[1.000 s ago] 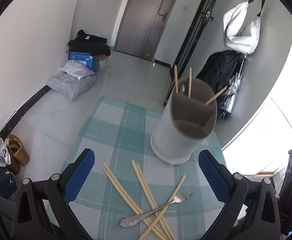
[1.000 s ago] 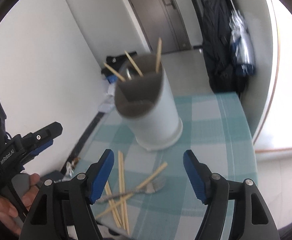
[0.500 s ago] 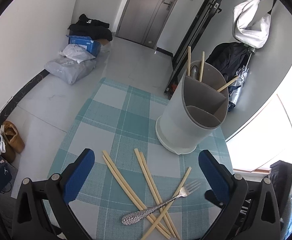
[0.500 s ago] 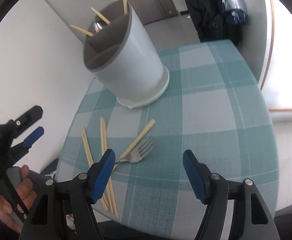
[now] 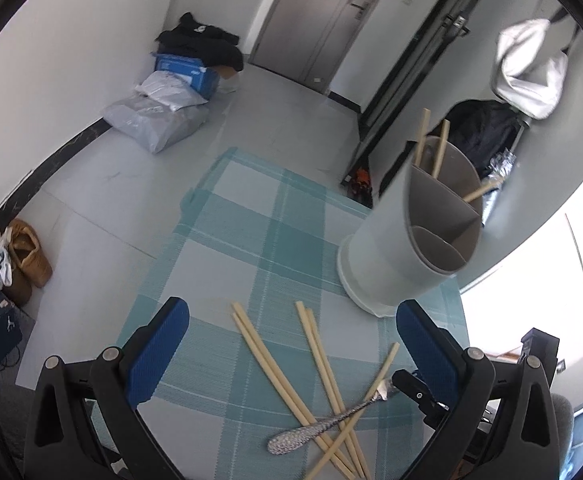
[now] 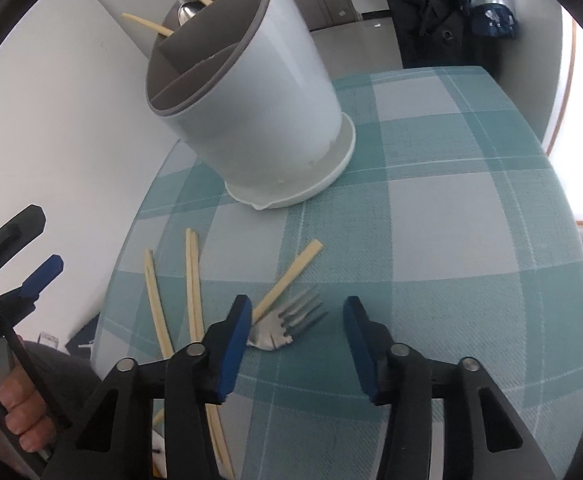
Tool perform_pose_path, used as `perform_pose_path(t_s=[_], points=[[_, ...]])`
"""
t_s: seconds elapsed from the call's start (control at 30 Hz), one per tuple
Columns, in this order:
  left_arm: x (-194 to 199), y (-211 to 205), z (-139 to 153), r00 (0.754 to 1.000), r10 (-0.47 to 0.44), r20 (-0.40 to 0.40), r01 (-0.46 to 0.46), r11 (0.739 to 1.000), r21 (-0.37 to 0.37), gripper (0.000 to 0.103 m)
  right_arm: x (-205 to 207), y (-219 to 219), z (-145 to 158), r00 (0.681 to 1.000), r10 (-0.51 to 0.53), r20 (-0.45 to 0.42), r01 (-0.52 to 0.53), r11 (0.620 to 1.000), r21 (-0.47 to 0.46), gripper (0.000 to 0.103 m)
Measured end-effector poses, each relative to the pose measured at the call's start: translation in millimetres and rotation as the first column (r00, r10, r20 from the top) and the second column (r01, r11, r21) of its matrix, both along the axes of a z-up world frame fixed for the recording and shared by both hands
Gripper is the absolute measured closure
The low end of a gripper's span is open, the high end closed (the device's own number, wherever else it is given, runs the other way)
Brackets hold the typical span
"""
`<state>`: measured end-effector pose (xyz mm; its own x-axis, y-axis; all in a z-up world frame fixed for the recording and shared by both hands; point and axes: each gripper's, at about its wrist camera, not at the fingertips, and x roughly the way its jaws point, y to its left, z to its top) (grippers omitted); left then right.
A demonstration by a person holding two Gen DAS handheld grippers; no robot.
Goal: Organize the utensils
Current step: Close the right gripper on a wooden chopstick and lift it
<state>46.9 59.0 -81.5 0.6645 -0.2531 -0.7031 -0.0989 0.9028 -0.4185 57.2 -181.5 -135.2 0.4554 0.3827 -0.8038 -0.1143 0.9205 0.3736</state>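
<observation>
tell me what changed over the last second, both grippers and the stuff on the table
The right gripper came down over the fork, and its jaws are closing with the fork's tines between them, not yet gripped. The left gripper drifted slightly toward the loose chopsticks, jaws wide and empty. Fork, chopsticks and the utensil holder on the checked tablecloth lie as before.

Fork [image 6: 281, 326] handle hidden behind claw finger [image 6: 231, 344] — chopstick ends cut off.

Both grippers, left gripper [image 5: 291, 344] and right gripper [image 6: 296, 330], show black angular frames, silver pivot screws and blue rectangular finger pads [image 6: 233, 346].
</observation>
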Motion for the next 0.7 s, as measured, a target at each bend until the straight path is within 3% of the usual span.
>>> perform_pose_path(t_s=[0.23, 0.4, 0.7], points=[[4.7, 13.6, -8.0, 0.998, 0.047, -0.043, -0.049, 0.998, -0.045, 0.001, 5.1, 6.9, -3.1, 1.0, -0.012, 0.009, 0.013, 0.998, -0.065, 0.09], [5.9, 15.9, -9.5, 0.997, 0.054, -0.051, -0.056, 0.998, -0.042, 0.001, 4.8, 8.4, 0.2, 0.999, -0.003, 0.037, 0.005, 0.998, -0.065, 0.096], [7.1, 18.9, -13.0, 0.996, 0.072, -0.061, -0.072, 0.997, -0.009, 0.001, 4.6, 1.2, 18.3, 0.993, -0.011, 0.115, 0.019, 0.997, -0.07, 0.099]])
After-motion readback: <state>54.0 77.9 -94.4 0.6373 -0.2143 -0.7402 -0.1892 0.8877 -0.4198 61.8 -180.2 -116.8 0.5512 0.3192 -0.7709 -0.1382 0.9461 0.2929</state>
